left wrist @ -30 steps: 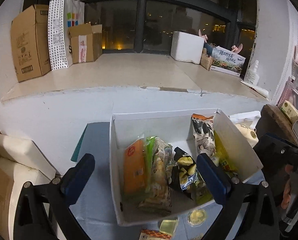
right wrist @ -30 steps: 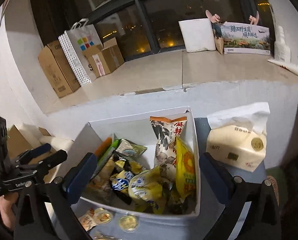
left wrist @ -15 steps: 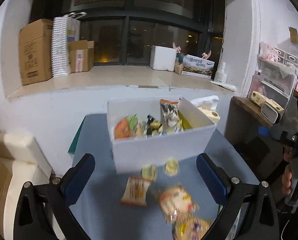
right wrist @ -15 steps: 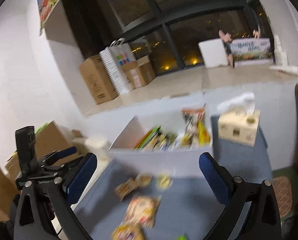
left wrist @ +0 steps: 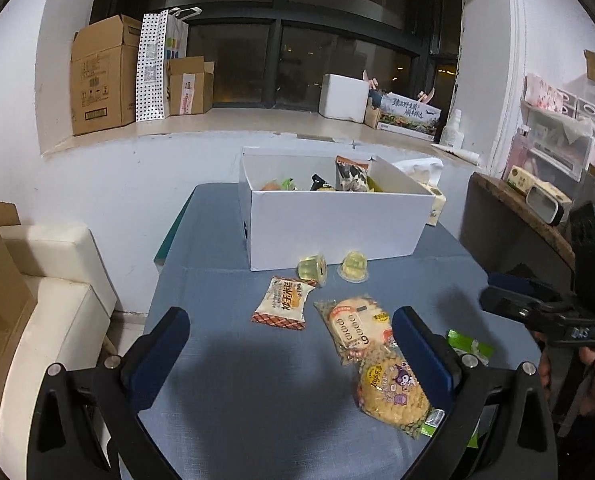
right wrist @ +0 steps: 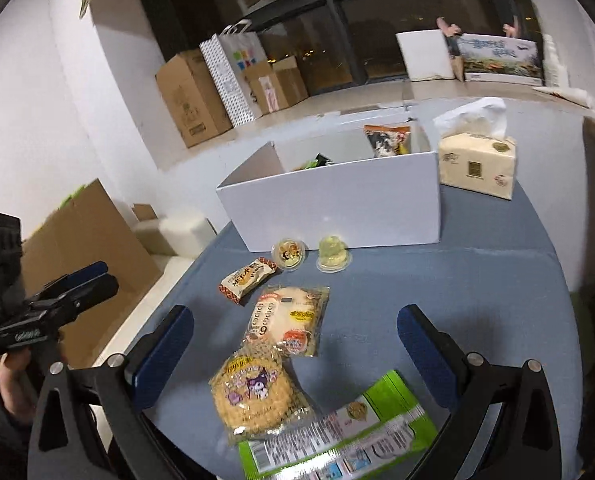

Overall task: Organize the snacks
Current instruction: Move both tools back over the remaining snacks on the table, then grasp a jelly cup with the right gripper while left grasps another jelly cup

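A: Left wrist view, itemise.
B: Left gripper (left wrist: 291,350), jaws spread wide, nothing between them, held above the blue table (left wrist: 257,400). White box (left wrist: 337,220) at the table's far end, snack bags standing inside. Just in front of the box: two jelly cups (left wrist: 313,269), side by side. Nearer: one small checked-edge packet (left wrist: 283,303); to its right a round cracker pack (left wrist: 355,326); overlapping that pack's near end, a round yellow biscuit pack (left wrist: 391,392). A green pack (left wrist: 469,346) shows partly behind the right finger. Right gripper (left wrist: 497,292) seen side-on at the right edge; how far it is open cannot be told here.

A: Right wrist view?
B: Right gripper (right wrist: 295,354), jaws wide apart, empty, over the same table (right wrist: 457,320). Box (right wrist: 337,208) beyond, tissue pack (right wrist: 477,164) just beside its right wall. Jelly cups (right wrist: 333,254), checked-edge packet (right wrist: 247,278), cracker pack (right wrist: 287,320), biscuit pack (right wrist: 253,398) and green pack (right wrist: 337,436) lie loose, the last nearest the camera. Left gripper (right wrist: 93,280) at the left edge; its opening cannot be judged from this side.
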